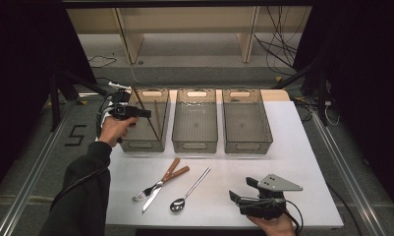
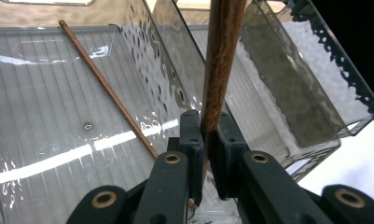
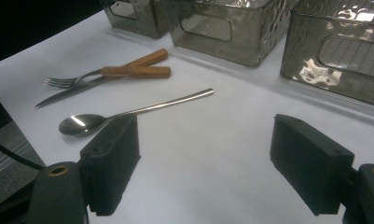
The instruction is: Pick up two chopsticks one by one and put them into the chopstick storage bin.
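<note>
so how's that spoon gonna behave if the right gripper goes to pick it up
The spoon looks like polished metal, so probably stiff but slippery between the pads. Its thin handle lies flat on the table, so getting jaws around it may be fiddly. The rounded bowl might let it rock.

The only sign I can read is a large dark numeral "5" (image 1: 75, 135), marked on the grey floor (image 1: 47, 162) to the left of the table (image 1: 302, 147). The bins, the cutlery and the claws carry no lettering that I can make out.
</note>
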{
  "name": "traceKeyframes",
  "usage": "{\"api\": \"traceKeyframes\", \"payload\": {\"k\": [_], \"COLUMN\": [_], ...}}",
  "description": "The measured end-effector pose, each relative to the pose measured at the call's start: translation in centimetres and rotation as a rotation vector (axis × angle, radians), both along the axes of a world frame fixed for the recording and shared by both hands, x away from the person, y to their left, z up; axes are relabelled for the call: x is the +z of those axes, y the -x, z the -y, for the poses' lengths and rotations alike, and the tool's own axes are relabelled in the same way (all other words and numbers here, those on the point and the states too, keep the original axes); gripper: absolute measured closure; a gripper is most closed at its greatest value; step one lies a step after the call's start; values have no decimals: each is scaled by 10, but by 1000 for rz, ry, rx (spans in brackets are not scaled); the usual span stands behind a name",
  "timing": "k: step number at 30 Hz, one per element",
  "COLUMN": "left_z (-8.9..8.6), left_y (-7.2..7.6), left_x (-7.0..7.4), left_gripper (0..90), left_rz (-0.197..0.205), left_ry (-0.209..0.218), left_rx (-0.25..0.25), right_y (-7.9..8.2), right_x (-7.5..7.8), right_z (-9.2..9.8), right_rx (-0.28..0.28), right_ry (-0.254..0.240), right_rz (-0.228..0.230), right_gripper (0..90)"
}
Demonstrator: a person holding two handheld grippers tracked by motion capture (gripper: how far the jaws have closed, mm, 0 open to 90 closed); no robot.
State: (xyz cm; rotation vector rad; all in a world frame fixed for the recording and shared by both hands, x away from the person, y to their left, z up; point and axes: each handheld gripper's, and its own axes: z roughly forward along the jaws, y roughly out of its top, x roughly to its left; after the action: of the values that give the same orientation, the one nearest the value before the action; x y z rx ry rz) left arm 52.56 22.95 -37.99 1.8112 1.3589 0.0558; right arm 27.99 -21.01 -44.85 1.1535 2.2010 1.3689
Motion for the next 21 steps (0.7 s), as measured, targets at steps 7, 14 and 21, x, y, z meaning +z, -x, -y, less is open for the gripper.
{"api": "traceKeyframes", "payload": {"k": [7, 14, 21], "left_z": [5, 9, 14], "left_y": [-2, -6, -5], "left_x": [-2, -3, 1], "left_gripper": [832, 685, 343], "left_rz": [-1, -5, 38], "left_ry": [-13, -31, -130], "left_rx": [5, 42, 103], "right_y": [0, -1, 0], "right_x": [-1, -1, -1], "right_z": [0, 0, 1], "right_rx": [-1, -1, 2], "right_ry": [-2, -3, -7], "right_rz": [-8, -11, -4], "right_gripper": [246, 246, 251]}}
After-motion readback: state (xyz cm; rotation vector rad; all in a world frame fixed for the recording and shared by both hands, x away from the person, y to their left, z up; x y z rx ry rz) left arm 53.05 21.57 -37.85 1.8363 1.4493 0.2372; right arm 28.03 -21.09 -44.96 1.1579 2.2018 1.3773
